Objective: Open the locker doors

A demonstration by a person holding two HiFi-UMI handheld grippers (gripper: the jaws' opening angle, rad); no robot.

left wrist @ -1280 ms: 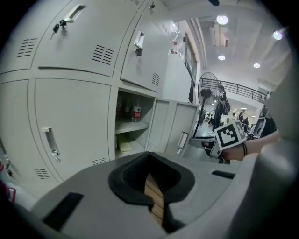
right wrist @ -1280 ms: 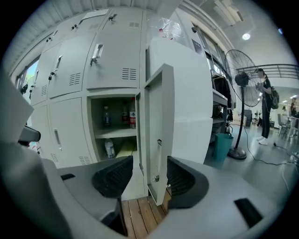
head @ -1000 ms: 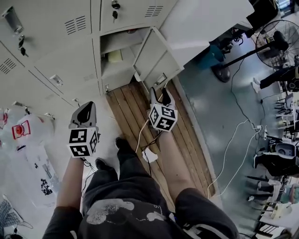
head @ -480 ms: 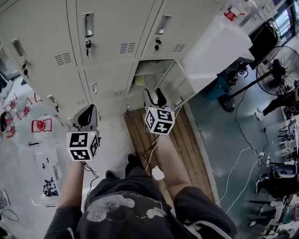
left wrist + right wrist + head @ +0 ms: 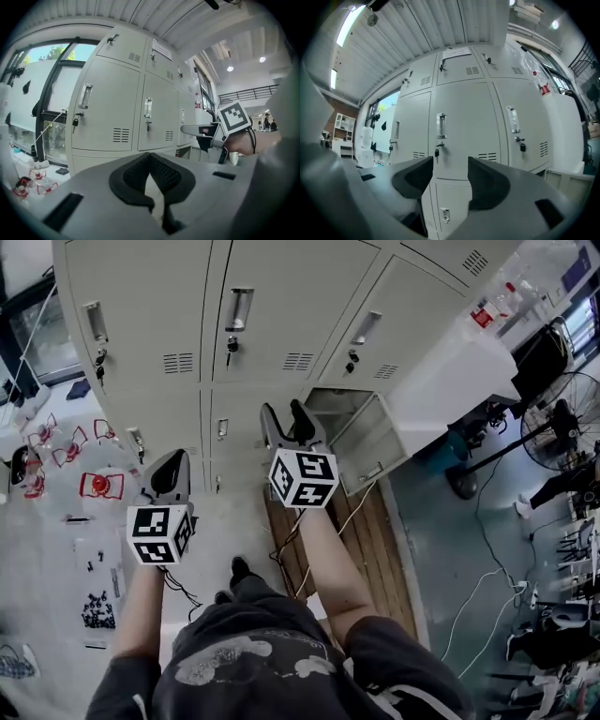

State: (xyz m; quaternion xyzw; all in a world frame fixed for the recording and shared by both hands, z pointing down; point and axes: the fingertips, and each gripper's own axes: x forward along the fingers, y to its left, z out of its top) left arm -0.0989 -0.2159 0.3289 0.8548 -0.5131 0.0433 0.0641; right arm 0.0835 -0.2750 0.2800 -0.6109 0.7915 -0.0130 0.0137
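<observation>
Grey lockers [image 5: 281, 277] stand in three columns ahead. The middle-row doors are closed, with handles [image 5: 238, 308] and keys hanging in their locks. The bottom right locker door [image 5: 370, 446] stands open. My right gripper [image 5: 284, 420] is open and empty, held level toward the middle column; its view frames the middle door's handle [image 5: 441, 125] above its jaws [image 5: 451, 173]. My left gripper [image 5: 169, 474] is shut on nothing, lower and to the left, apart from the lockers. In the left gripper view its pads [image 5: 151, 157] meet, and the right gripper [image 5: 201, 133] shows at the right.
A white cabinet [image 5: 450, 371] stands right of the lockers, with a floor fan [image 5: 562, 418] beyond it. A wooden pallet [image 5: 347, 540] and cables lie underfoot. Red parts [image 5: 98, 486] lie on the floor at the left, by a window [image 5: 37, 343].
Both grippers have risen and moved toward the lockers. The right one left the open bottom locker and now faces the middle row. The head view has tilted up.
</observation>
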